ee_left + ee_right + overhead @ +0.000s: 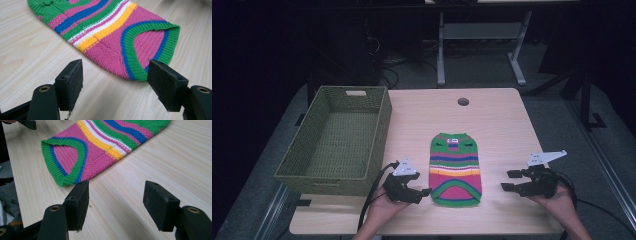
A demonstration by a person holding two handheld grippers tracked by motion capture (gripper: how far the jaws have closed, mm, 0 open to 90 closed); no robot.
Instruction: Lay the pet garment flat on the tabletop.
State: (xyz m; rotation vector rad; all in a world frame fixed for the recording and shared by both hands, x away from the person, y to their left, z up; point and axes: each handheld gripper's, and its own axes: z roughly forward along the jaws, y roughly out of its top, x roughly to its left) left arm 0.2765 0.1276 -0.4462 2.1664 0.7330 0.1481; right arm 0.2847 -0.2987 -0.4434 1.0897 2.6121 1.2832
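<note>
A small knitted sweater (455,169) striped in pink, green, blue, white and yellow lies flat on the pale wood-grain counter (502,120), just below the middle of the high view, its green collar with a small label toward the top of the frame and its green-and-blue ribbed hem toward the bottom. In the left gripper view the sweater (110,32) runs from the upper left down to the centre right, the ribbed hem opening showing pink knit inside; in the right gripper view the same sweater (100,145) crosses the upper half, its hem at the left. The left tongs (424,192) sit at the sweater's lower left corner in the high view, held in a hand (382,210) that comes in from the bottom edge; their jaws stand apart and hold nothing, the tips just beside the hem (115,82). The right tongs (508,181) are to the sweater's right, apart from it, in the other hand (557,197), jaws also spread and holding nothing, over bare counter (116,205). A rectangular olive-green woven basket (379,135) stands at the left side of the counter, apart from the sweater. A round hole (463,102) is cut in the counter near its far edge. Grey floor and metal desk legs (441,50) lie beyond in the dim upper part of the frame.
</note>
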